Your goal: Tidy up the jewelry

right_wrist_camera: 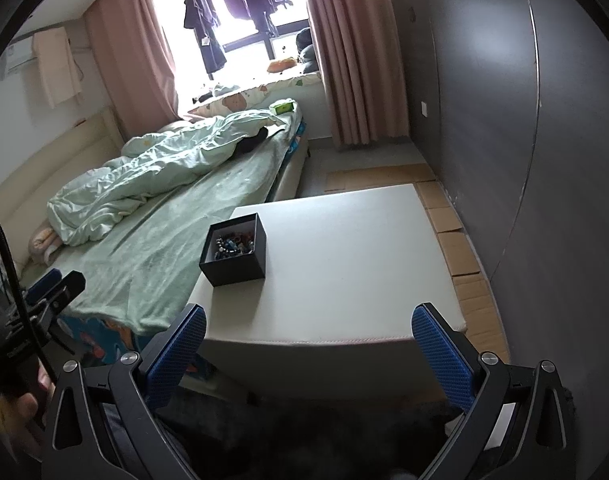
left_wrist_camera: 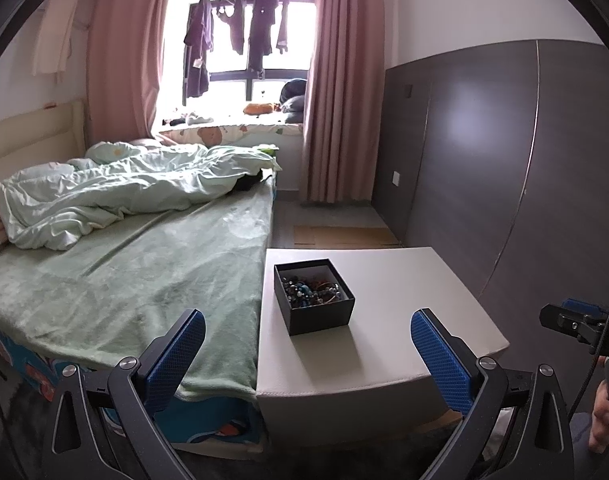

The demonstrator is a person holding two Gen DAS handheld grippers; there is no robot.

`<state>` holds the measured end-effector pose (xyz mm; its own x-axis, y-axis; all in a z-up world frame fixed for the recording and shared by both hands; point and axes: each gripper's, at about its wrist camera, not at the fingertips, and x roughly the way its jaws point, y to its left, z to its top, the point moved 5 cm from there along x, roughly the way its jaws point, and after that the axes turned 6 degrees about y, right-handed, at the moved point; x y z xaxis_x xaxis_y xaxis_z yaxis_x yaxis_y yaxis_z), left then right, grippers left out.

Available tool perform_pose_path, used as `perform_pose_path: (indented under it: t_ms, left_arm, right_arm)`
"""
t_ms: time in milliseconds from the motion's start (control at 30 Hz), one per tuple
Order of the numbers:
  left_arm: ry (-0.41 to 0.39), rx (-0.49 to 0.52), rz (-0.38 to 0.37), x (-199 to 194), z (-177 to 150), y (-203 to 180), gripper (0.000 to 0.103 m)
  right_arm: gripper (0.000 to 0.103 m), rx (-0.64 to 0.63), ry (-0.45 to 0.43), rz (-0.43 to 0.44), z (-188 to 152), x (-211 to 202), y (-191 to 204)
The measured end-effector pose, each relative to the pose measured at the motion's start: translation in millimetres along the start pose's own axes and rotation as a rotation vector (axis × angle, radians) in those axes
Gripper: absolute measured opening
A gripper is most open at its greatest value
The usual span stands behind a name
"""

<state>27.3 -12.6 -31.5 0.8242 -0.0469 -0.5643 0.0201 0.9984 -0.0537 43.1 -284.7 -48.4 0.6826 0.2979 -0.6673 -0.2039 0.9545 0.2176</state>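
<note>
A small black box (left_wrist_camera: 313,315) (right_wrist_camera: 240,269) stands on a white table (left_wrist_camera: 404,328) (right_wrist_camera: 344,264), near the table's left side. Beaded jewelry (left_wrist_camera: 310,289) (right_wrist_camera: 234,245) lies in a tangled heap inside it. My left gripper (left_wrist_camera: 308,324) is open, held above the table's near edge with the box just beyond its blue fingertips. My right gripper (right_wrist_camera: 309,322) is open too, over the near edge, with the box ahead and to the left. Neither holds anything. The right gripper's tip (left_wrist_camera: 564,320) shows at the far right of the left wrist view.
A bed with a green sheet (left_wrist_camera: 124,276) (right_wrist_camera: 152,248) and a crumpled duvet (left_wrist_camera: 104,192) touches the table's left side. A grey wardrobe (left_wrist_camera: 504,152) (right_wrist_camera: 524,120) rises to the right. Cardboard sheets (right_wrist_camera: 456,248) lie on the floor beside it. A hand (left_wrist_camera: 602,420) shows at the edge.
</note>
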Motion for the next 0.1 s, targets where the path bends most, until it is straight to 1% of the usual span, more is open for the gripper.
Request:
perform_pose_path:
  t_ms: [100]
  left_arm:
    - [0.004, 0.009, 0.0, 4.6, -0.5, 0.5, 0.103]
  right_arm:
    - [0.103, 0.002, 0.004, 0.002, -0.4, 1.5, 1.3]
